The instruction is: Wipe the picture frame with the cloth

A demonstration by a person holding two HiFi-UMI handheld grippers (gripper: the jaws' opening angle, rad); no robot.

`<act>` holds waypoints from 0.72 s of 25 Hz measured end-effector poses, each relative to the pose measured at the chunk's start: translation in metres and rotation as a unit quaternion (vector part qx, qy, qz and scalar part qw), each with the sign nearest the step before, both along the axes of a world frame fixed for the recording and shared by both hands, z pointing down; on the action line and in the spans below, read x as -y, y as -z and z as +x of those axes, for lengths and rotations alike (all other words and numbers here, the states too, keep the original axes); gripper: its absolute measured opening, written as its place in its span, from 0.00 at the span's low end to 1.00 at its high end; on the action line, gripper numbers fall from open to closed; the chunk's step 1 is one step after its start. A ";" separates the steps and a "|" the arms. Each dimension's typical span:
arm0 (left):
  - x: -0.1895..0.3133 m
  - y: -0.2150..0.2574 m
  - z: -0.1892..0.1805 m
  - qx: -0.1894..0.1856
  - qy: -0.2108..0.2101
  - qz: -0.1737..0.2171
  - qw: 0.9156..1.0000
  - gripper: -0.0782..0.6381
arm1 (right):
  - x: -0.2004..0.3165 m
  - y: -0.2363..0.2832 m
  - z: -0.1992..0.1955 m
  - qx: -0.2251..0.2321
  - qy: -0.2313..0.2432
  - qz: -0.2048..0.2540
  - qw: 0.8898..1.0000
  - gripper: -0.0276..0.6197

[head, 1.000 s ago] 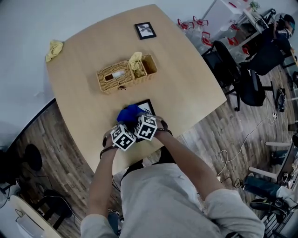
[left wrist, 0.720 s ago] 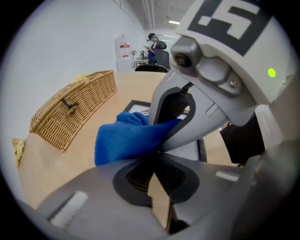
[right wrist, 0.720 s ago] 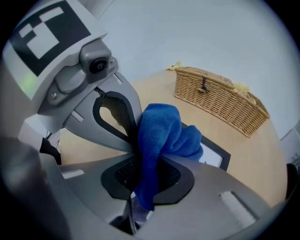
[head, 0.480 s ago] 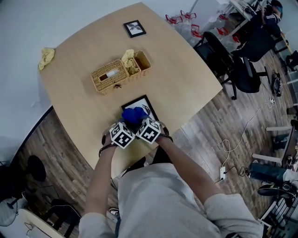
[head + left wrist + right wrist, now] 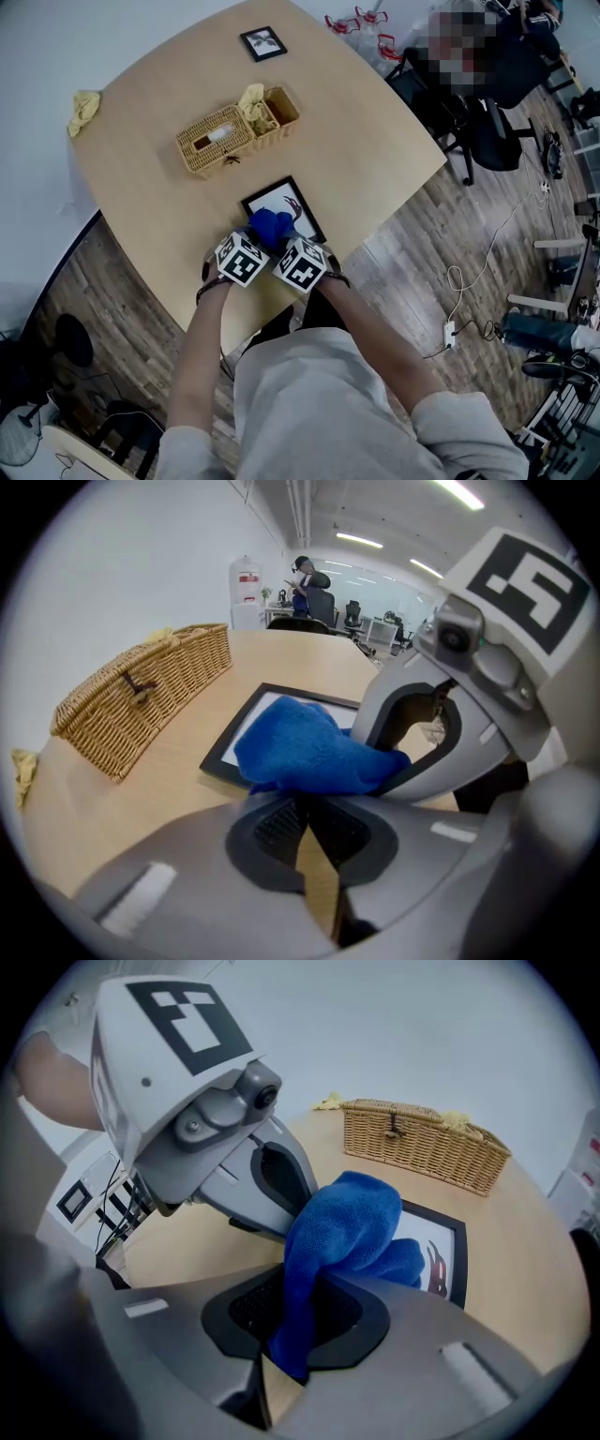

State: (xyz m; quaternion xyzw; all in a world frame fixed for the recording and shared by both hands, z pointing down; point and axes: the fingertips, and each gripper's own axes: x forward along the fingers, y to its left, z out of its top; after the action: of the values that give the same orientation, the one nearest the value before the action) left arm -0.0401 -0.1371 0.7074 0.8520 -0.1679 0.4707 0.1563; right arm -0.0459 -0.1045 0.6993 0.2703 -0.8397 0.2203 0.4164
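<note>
A black picture frame (image 5: pixel 277 203) with a white print lies flat near the table's front edge. On its near end sits a bunched blue cloth (image 5: pixel 271 228). My right gripper (image 5: pixel 305 1312) is shut on the cloth (image 5: pixel 349 1227), which hangs down between its pads. My left gripper (image 5: pixel 302 803) is shut too, and the cloth (image 5: pixel 314 747) bunches right at its tips. The two grippers sit side by side in the head view, left gripper (image 5: pixel 255 238) and right gripper (image 5: pixel 284 247). The frame (image 5: pixel 246 726) shows beyond the cloth in both gripper views, as does the frame's red-marked print (image 5: pixel 441 1260).
A wicker basket (image 5: pixel 214 141) with a yellow cloth (image 5: pixel 251 101) in its open part stands mid-table. A small black frame (image 5: pixel 262 43) lies at the far edge and another yellow cloth (image 5: pixel 82 105) at the left edge. Office chairs (image 5: pixel 487 103) stand to the right.
Both grippers and the blue cloth have slid toward me across the frame, so more of the print's far part now shows. The head view has shifted.
</note>
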 end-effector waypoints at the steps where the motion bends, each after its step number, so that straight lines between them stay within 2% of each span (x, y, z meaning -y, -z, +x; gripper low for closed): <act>1: 0.000 0.000 0.000 -0.001 0.000 0.000 1.000 0.18 | -0.004 0.000 -0.001 -0.001 0.002 0.001 1.000 0.12; 7: -0.003 0.002 0.001 -0.005 0.002 0.000 1.000 0.18 | -0.042 -0.002 0.006 -0.023 0.063 0.002 0.998 0.12; 15: -0.001 0.000 0.000 -0.002 -0.001 0.000 1.000 0.18 | -0.055 -0.004 0.014 -0.060 0.112 0.019 0.992 0.12; 18: 0.000 0.001 0.000 0.000 -0.001 0.001 1.000 0.18 | -0.060 -0.003 0.011 -0.062 0.112 0.022 0.992 0.12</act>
State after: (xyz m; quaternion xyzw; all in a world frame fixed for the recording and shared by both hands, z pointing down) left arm -0.0400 -0.1369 0.7063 0.8526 -0.1672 0.4703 0.1548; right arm -0.0348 -0.0445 0.7025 0.1973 -0.8417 0.1364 0.4838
